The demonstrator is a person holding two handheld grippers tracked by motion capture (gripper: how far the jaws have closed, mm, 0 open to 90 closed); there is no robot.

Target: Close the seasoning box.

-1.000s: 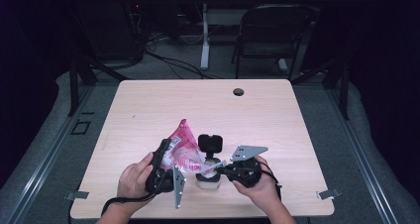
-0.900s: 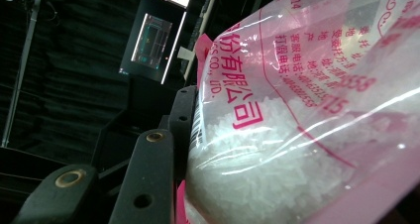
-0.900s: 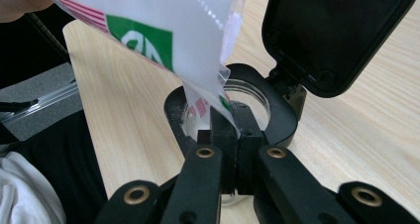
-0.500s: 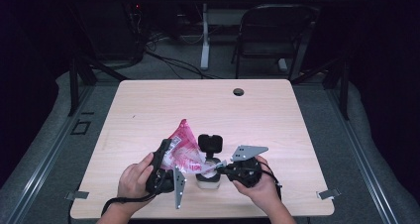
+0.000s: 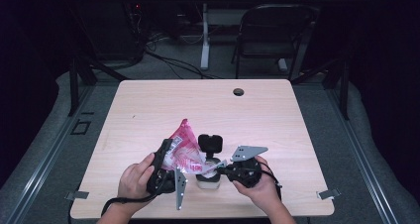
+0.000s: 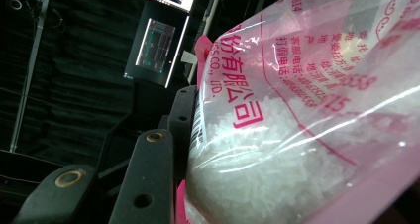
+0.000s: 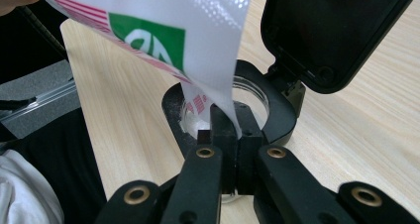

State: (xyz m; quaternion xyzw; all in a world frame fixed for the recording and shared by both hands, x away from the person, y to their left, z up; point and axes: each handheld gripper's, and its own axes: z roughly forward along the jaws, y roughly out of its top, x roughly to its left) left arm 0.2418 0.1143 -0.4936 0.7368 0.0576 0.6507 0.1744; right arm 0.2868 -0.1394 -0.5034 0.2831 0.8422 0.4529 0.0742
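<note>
Dark room with a folding chair and cables behind, and a pale wooden desk with everything bunched at its near edge. Landmark is the small clear jar with its black flip lid standing open. Pink bag of white crystals is tilted just left of the jar and above it, spout end angled down toward the mouth.

Left gripper is about half closed, squeezing the fat body of the bag. Right gripper is fully closed, pinching the bag's torn corner right over the jar opening.

Looks like the pouring step to me, 2 hands on 1 bag, but I can't see any crystals falling. Next move probably needs the left side tipped higher while the right keeps the corner aimed inside the rim, gently, or it'll dump onto the desk.
</note>
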